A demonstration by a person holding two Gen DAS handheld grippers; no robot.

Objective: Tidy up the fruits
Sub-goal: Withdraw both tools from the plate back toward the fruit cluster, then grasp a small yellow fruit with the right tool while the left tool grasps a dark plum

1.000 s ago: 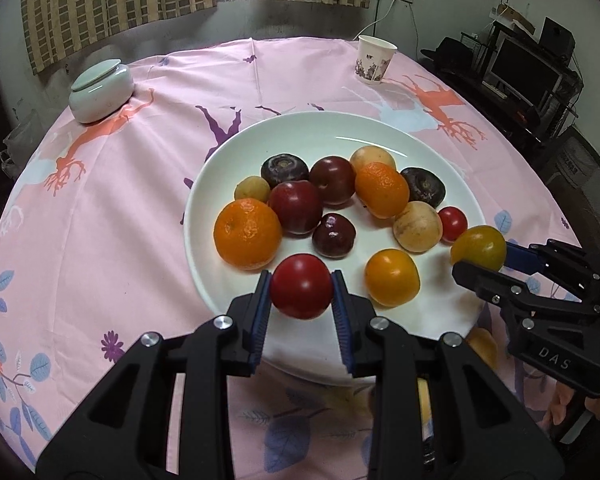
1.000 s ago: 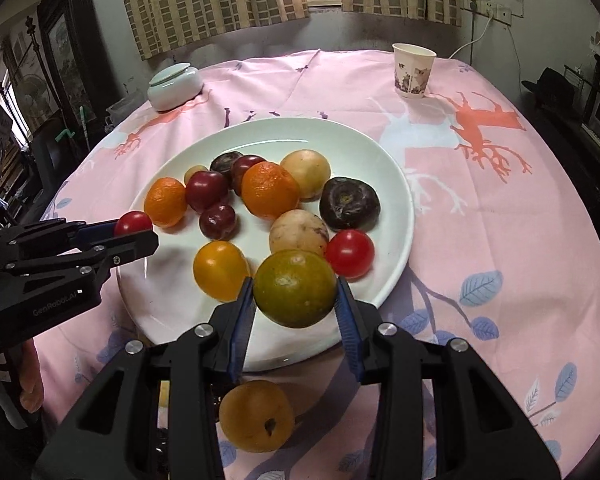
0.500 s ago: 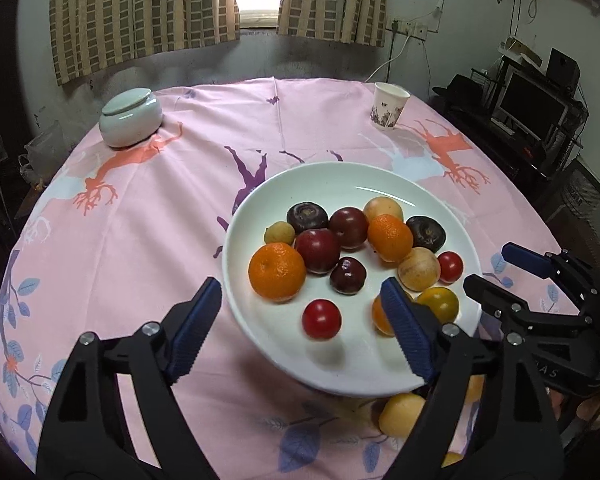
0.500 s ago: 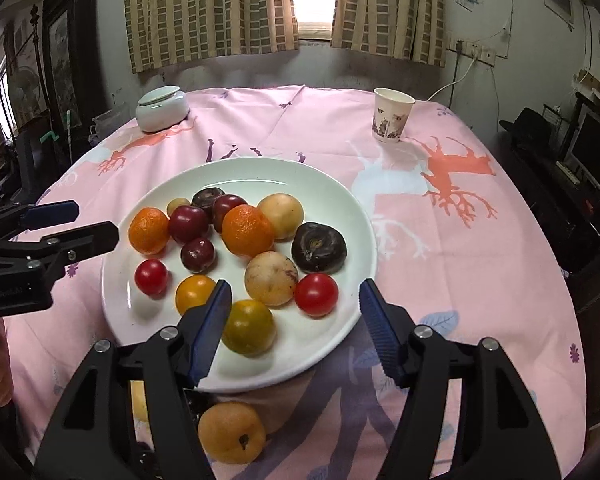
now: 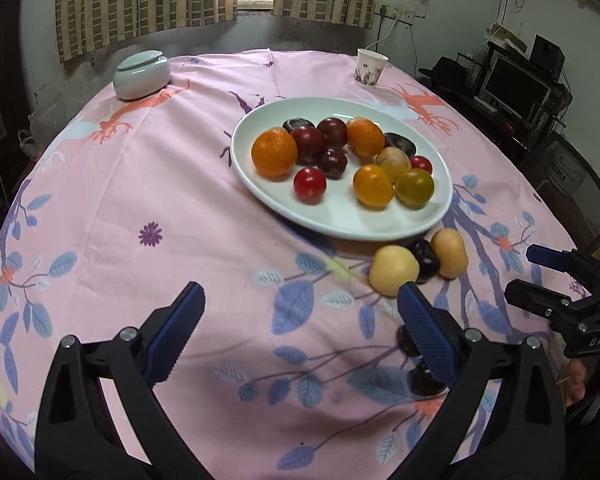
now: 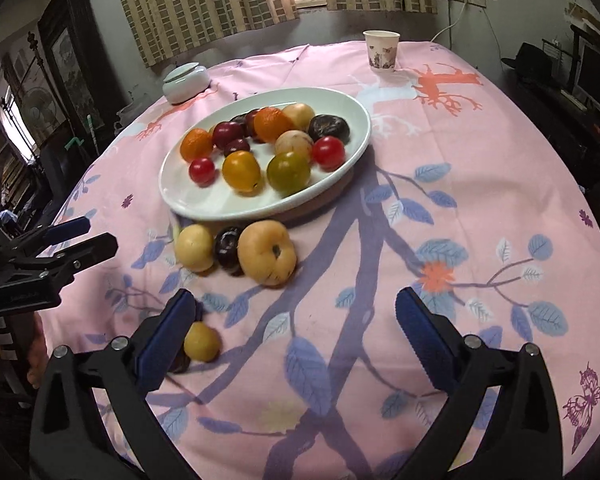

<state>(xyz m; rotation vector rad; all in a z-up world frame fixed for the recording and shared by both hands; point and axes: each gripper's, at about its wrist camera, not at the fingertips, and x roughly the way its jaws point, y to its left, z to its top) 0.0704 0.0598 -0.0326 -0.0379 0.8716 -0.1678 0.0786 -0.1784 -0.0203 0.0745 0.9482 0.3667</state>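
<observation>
Both grippers, left (image 5: 300, 320) and right (image 6: 292, 324), have drawn back from the plate (image 6: 204, 204); jaws spread, holding nothing

Left wrist view: looks forward and down over the left tool (image 5: 298, 320), plate (image 5: 342, 222) ahead, slightly right.
Right wrist view: over the right tool (image 6: 294, 322), plate (image 6: 220, 204) ahead-left, near.
Shared: plate, desk (image 5: 140, 184), each other's tool.
</observation>
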